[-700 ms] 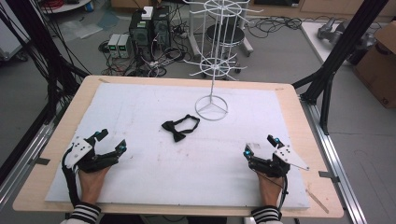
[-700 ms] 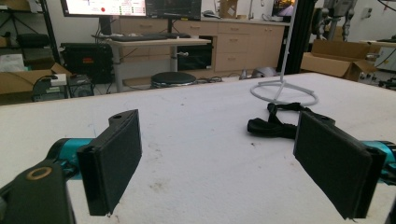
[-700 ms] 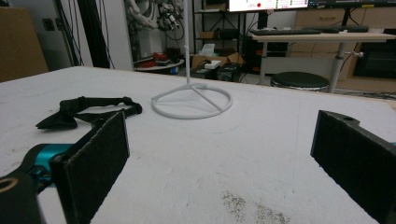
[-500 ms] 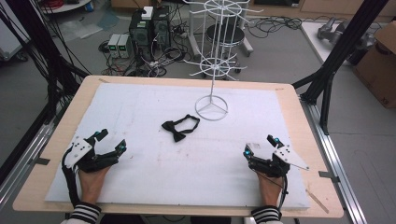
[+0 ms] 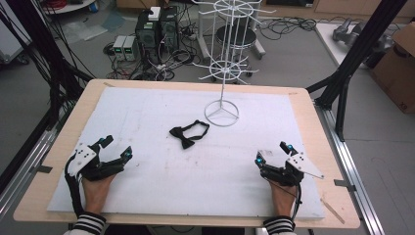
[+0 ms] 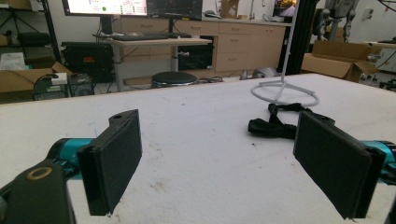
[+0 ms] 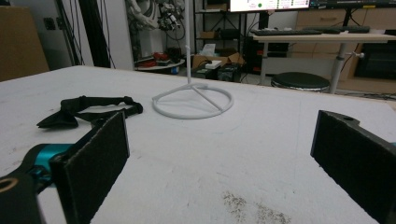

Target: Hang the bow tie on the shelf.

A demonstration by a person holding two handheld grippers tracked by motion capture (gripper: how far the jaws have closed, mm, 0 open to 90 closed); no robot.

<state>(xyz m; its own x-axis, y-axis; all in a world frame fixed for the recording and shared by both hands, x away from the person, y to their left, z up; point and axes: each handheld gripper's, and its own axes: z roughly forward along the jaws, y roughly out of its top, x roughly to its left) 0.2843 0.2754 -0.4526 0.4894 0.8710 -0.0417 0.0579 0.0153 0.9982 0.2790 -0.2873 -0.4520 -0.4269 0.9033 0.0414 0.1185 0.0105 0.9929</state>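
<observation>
Both the left gripper (image 5: 115, 147) and right gripper (image 5: 271, 152) rest wide and empty at the near edge of the surface (image 5: 147, 112). The black bow tie (image 5: 188, 135) lies between them, well ahead, just beside the wire rack's ring base (image 5: 221, 113). Its limp strap could snag that ring, or 1 pinch may catch only a loop.

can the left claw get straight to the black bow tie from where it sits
Probably yes. The left claw is open and empty, and bare white mat lies between it and the bow tie. The wire stand sits beyond the tie, off that path.
</observation>
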